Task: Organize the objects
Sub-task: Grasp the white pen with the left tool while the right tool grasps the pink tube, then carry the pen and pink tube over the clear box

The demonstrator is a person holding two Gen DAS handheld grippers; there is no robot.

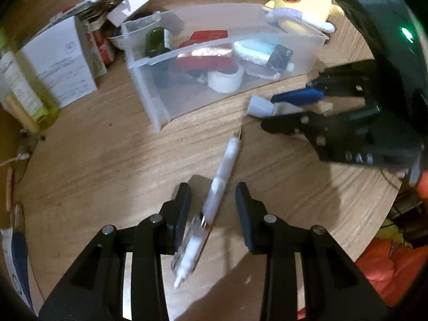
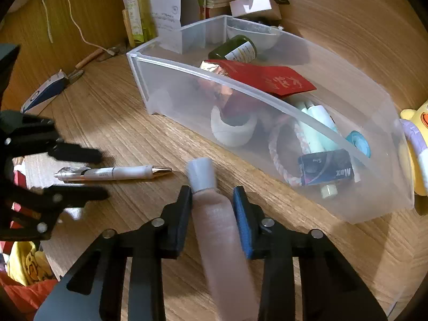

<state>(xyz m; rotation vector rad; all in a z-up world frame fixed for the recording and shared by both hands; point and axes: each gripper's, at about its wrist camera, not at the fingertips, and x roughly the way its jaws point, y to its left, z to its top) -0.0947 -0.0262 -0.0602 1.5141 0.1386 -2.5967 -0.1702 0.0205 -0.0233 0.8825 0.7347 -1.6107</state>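
On my left, the left gripper (image 1: pixel 213 208) stood spread over the pen (image 1: pixel 211 208), which lay flat on the desk (image 1: pixel 107 160) between the fingers; neither pad touched it. The pen looked blurred in that wrist view, so I could not be sure it was settled. Closing askew could roll it or flick it toward the desk's near edge.

Further right, my right gripper (image 2: pixel 212 208) pinched a soft pinkish tube (image 2: pixel 214 219) with a white cap, pointing toward the clear bin (image 2: pixel 171 91). The tube was squashy, and I judged a hard squeeze might let it slip or droop out.

The bin sat just beyond both grippers, already crowded: a green bottle (image 2: pixel 235 49), a red envelope (image 2: pixel 267 77), a tape roll (image 2: pixel 232 128), a small dark box (image 2: pixel 326 168). Its near wall stood in the tube's way, so it needed lifting over. A yellow plush chick (image 1: pixel 302 2) rested against the bin's far right corner, and boxes (image 1: pixel 61 58) crowded the desk's left side.
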